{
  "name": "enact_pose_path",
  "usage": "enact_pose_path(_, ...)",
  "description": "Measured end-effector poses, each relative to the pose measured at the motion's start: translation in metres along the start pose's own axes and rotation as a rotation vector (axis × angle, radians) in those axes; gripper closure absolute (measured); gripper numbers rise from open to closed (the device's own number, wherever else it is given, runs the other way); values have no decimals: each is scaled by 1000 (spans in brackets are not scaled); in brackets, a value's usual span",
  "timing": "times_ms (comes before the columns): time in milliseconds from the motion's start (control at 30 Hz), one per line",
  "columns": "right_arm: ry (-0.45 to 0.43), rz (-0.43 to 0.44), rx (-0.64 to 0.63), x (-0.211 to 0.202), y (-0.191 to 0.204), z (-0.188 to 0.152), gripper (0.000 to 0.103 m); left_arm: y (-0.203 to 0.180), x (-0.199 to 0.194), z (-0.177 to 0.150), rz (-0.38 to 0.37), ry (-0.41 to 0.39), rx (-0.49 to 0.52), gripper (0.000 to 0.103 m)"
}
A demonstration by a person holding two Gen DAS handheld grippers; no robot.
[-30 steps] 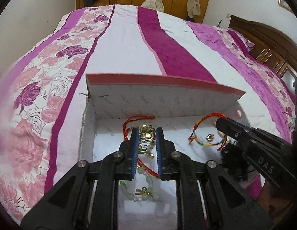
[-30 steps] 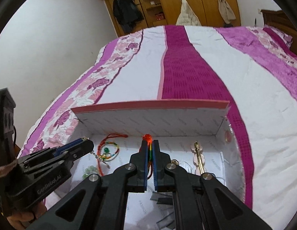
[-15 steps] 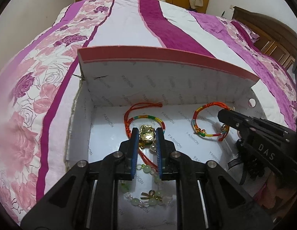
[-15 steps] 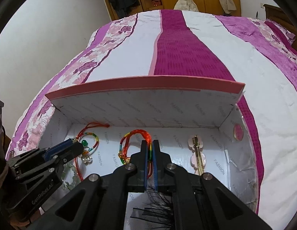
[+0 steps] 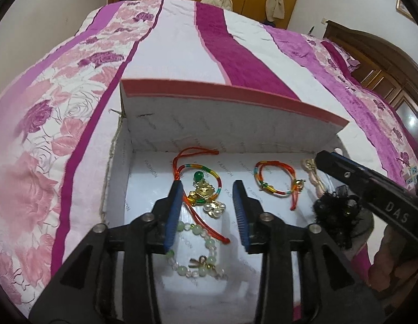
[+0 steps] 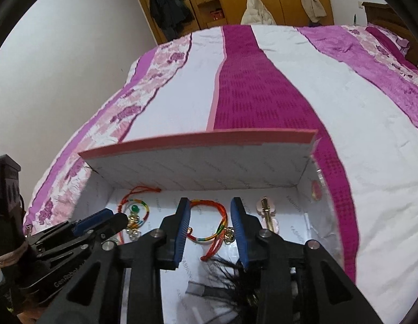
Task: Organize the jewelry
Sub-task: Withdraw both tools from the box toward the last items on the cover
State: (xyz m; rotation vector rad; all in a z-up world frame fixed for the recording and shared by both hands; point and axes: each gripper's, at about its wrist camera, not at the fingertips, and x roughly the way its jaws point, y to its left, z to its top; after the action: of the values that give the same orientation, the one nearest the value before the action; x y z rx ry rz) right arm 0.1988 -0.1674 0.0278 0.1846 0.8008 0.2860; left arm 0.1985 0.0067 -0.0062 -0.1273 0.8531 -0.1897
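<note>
While both grippers hang over the open box on the bed, their fingers are spreading — the left gripper around the charm bracelet, the right gripper around the rainbow cord bracelet, pads clear of both. Each bracelet lies on the box floor.

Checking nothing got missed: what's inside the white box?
White box: charm bracelet, rainbow cord bracelet, jade bead bracelet, pink hair clip, black feathery piece. Tools hide its near floor.
</note>
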Motion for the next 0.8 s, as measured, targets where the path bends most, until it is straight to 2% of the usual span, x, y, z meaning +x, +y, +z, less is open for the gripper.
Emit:
enact_pose_path(333,-74,18,4,-63,4,-13,64,-2,-45,-10,-7,-38,0,65)
enact_pose_path(567,-87,23,1,-100,10,-37,64,0,-76,-31,-23,-44,-24,64)
enact_pose_path(800,-78,10,-8,-132,14,-66,61,-4,-95,-56,-37,-17,-21,63)
